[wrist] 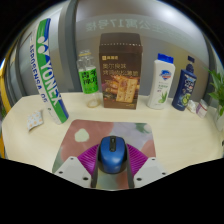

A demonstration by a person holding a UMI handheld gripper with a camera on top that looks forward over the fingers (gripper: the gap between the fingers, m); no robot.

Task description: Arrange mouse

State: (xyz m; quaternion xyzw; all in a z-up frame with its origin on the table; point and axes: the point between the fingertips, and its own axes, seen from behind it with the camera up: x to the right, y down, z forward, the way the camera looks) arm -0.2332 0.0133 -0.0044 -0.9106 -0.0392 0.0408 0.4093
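**Mouse between the tongs — take it by the flanks**

Your tongs (pixel 112 172) are spread fairly wide, and the blue mouse (pixel 111 153) sits right between them on a grey mouse mat (pixel 82 135) that lies on the desk (pixel 185 130). The magenta pads (pixel 89 157) flank its sides closely; from here you cannot tell for certain whether they press on it, and it looks to be resting on the mat under its own weight.

Judge the mouse as light and rigid — a hard plastic shell that will not give under the tongs. That shell is probably smooth and rounded, so it may squirt forward or twist if you squeeze near the domed top or the narrow nose. Take hold low on the two long sides, about mid-length, where the flanks run closest to parallel. A moderate squeeze should do; the buttons and wheel on top are the delicate parts, so keep the pads off them.

The mat seems thin and may drag along if you slide the mouse instead of lifting it.

Well beyond the tongs stand a brown carton (pixel 122 75), a clear bottle (pixel 91 79), two white-and-blue bottles (pixel 162 80) and a racket bag (pixel 46 68) — all apart from the mouse.
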